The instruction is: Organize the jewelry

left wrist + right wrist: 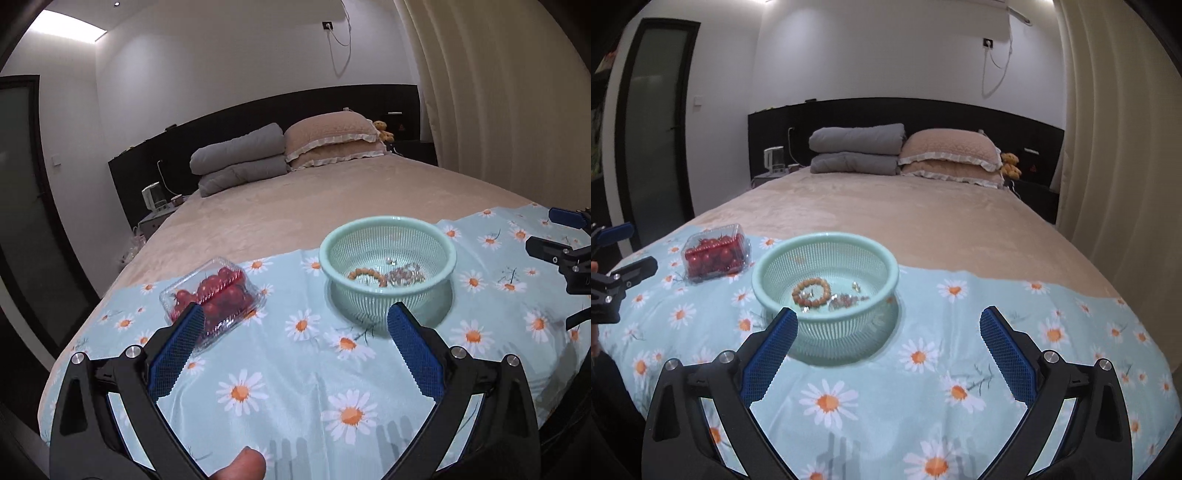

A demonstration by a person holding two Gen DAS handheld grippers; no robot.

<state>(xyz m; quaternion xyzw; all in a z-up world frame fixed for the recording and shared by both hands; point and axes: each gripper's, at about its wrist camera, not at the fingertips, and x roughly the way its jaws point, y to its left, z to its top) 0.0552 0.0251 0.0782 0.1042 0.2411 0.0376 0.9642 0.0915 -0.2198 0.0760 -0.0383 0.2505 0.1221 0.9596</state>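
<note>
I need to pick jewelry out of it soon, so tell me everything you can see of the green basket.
The basket is a round, pale mint bowl of what looks like plastic, with a smooth thick rim and finely perforated walls. It stands upright on the daisy cloth, right of the tomato box and apart from it. Inside lie a tan bead bracelet and a tangle of smaller jewelry. Neither gripper touches it.

Black angular frames are seen on the left gripper and right gripper, fitted with silver screws and blue textured fingers; a bare fingertip is visible.
</note>
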